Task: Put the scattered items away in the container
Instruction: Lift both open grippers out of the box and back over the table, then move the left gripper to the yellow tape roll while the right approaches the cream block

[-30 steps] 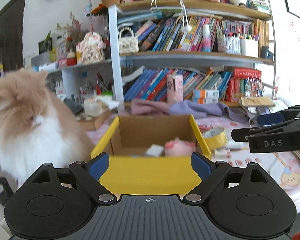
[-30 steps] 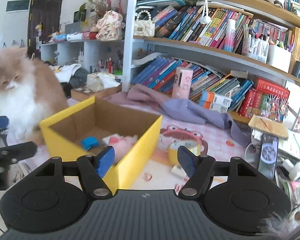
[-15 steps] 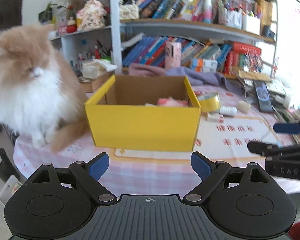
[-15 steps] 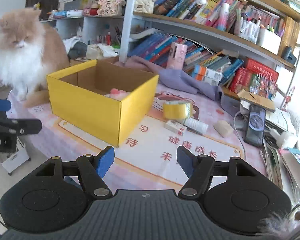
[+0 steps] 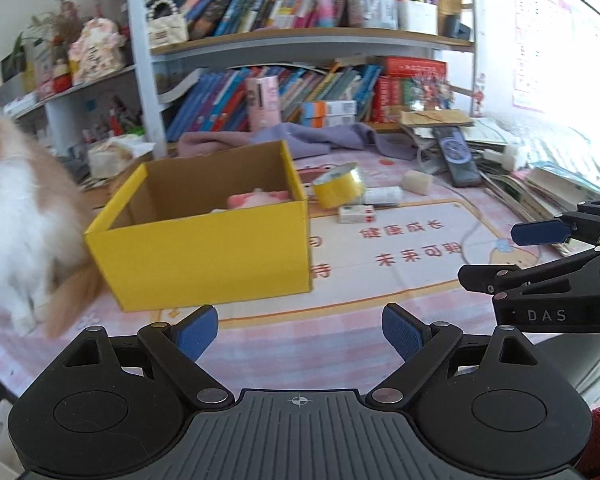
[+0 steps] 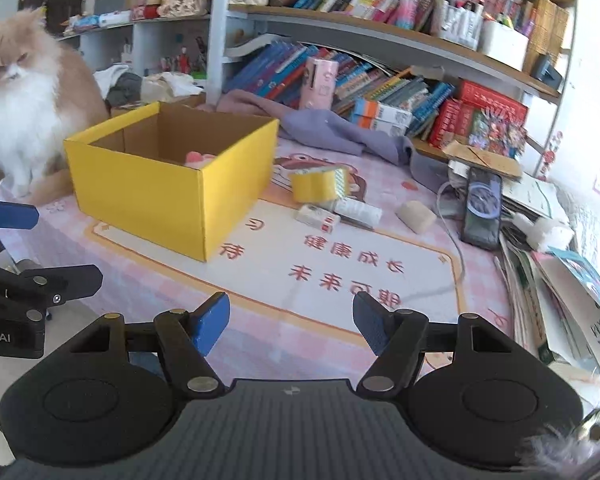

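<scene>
A yellow cardboard box (image 5: 204, 256) (image 6: 140, 188) stands on the pink table mat with a pink plush toy (image 5: 256, 200) (image 6: 196, 158) inside. Right of the box lie a yellow tape roll (image 5: 338, 190) (image 6: 318, 184), a small white-and-red packet (image 5: 356, 214) (image 6: 318, 218), a white tube (image 5: 382, 196) (image 6: 358, 212) and a beige sponge block (image 5: 416, 182) (image 6: 416, 216). My left gripper (image 5: 300, 330) is open and empty, short of the box's near wall. My right gripper (image 6: 292, 324) is open and empty, over the mat in front of the scattered items.
A fluffy orange-and-white cat (image 5: 16, 216) (image 6: 24, 92) sits on the table left of the box. A purple cloth (image 6: 320, 128), a remote (image 6: 480, 208) and stacked papers (image 6: 560, 280) crowd the back and right. Bookshelves (image 6: 380, 40) rise behind the table.
Both grippers have pulled back and lowered from above the box to the table's near side. The box and the items beside it now lie farther ahead. The cat turned its head.
</scene>
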### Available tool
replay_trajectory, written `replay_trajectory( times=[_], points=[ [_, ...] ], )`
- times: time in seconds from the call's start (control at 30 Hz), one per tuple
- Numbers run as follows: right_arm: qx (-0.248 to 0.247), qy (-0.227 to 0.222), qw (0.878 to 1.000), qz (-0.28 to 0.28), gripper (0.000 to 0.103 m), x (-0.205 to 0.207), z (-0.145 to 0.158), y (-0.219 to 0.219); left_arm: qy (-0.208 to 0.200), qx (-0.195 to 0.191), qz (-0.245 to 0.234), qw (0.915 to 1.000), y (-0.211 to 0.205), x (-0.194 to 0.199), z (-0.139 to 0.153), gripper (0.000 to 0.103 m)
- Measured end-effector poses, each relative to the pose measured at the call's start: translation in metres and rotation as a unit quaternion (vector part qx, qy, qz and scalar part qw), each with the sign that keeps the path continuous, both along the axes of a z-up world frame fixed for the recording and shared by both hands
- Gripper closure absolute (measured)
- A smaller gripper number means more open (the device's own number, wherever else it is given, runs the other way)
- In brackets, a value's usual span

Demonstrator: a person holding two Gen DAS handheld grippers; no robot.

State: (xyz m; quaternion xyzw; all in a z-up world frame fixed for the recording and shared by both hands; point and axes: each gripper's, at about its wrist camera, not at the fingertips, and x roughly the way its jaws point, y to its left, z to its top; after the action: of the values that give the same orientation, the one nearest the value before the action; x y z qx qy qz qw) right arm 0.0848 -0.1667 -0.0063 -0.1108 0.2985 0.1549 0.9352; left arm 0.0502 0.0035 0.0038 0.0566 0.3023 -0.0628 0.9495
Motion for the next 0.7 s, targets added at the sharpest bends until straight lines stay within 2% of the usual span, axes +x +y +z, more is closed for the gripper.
replay_trajectory(
  times=[0.47, 0.6, 0.7],
  points=[
    [0.001, 0.015, 0.999, -0.043, 0.037, 0.012, -0.004, -0.028, 0.002, 0.001, -0.059, 0.9982, -0.031, 0.022, -0.002, 0.012],
    [-0.001, 0.017, 0.999, -0.049, 0.042, 0.019, -0.004, -0.035, 0.004, -0.002, -0.068, 0.9977, -0.037, 0.029, -0.004, 0.012],
    [-0.004, 0.019, 0.998, -0.056, 0.043, 0.025, -0.005, -0.038, 0.004, 0.001, -0.076, 0.9971, -0.043, 0.034, -0.004, 0.012]
  ],
)
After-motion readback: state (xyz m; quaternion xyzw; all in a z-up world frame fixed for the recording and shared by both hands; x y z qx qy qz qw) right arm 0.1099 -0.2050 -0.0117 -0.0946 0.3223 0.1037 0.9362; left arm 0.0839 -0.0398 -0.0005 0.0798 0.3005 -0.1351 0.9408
